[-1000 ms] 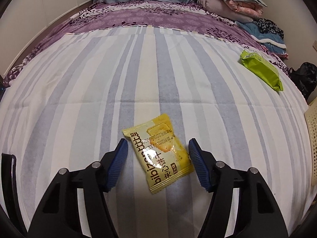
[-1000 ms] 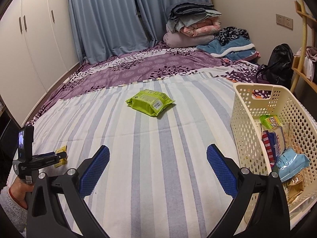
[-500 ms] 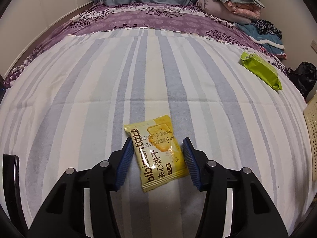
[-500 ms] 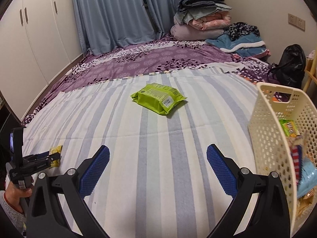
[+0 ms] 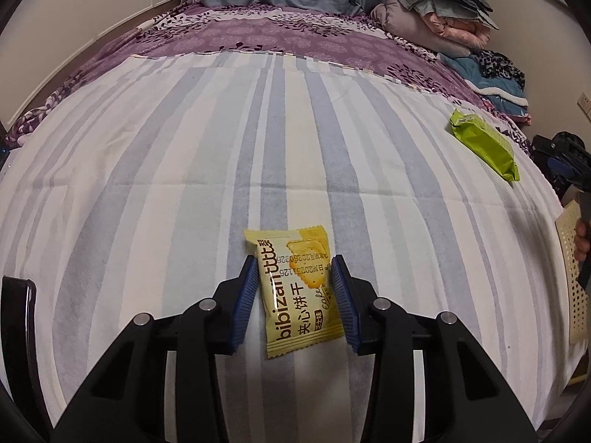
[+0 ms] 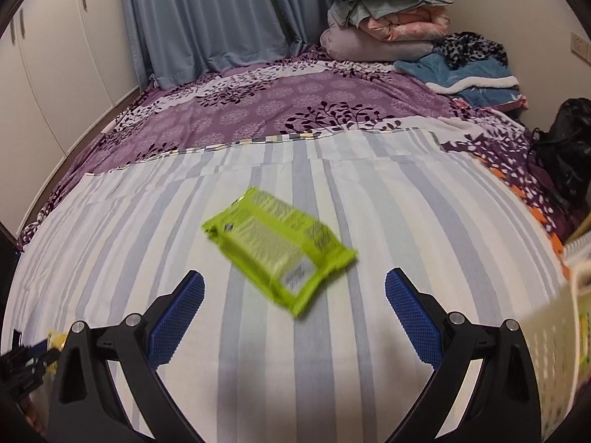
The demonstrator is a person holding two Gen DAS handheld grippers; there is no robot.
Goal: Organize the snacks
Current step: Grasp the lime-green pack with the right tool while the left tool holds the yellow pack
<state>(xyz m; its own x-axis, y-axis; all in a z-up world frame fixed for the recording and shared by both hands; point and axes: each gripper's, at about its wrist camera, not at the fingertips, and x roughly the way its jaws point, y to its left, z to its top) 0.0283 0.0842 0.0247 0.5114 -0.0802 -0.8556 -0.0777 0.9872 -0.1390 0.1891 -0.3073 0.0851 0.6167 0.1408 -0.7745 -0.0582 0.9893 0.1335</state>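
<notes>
The left claw point(image 5: 297, 271) is clenched on the yellow biscuit packet point(image 5: 298, 288), a blue pad pressed against each long edge. The right claw point(image 6: 294, 297) is spread wide, released, just short of the green snack pack point(image 6: 275, 249). Both packets lie on the striped sheet point(image 5: 184, 170) of the bed, well apart. The cream perforated basket point(image 5: 574, 277) stands at the bed's right edge, beyond the green pack.

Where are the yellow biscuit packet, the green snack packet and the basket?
yellow biscuit packet point(image 5: 295, 291): left wrist view, middle of its printed face.
green snack packet point(image 6: 277, 249): right wrist view, centre of its top, blurred.
basket point(image 5: 570, 288): left wrist view, perforated side wall.
</notes>
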